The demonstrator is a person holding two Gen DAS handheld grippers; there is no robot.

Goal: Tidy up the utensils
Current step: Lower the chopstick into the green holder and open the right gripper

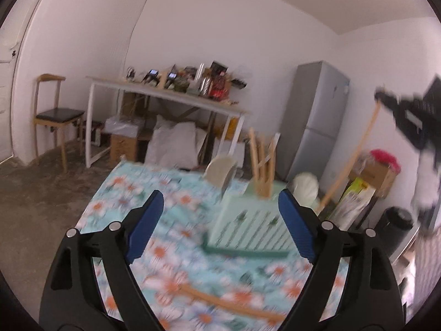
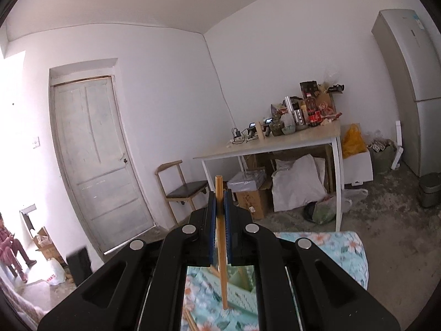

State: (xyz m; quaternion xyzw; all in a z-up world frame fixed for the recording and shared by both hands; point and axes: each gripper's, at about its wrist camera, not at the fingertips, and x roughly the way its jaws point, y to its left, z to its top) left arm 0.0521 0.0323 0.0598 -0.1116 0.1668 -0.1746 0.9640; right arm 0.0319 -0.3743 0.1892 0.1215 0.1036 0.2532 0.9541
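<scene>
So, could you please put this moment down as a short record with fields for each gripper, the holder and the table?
left gripper: left gripper open, nothing between its blue pads, aimed toward the holder
right gripper: right gripper shut on one chopstick, raised above the table
holder: pale green utensil holder on the table, several chopsticks standing in it
loose item: another chopstick lying on the cloth, nearer the camera than the holder
table: floral tablecloth
image quality: left wrist view blurred

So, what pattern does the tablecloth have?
Orange and white flowers on the light-blue tablecloth, clearest in left wrist view.
</scene>
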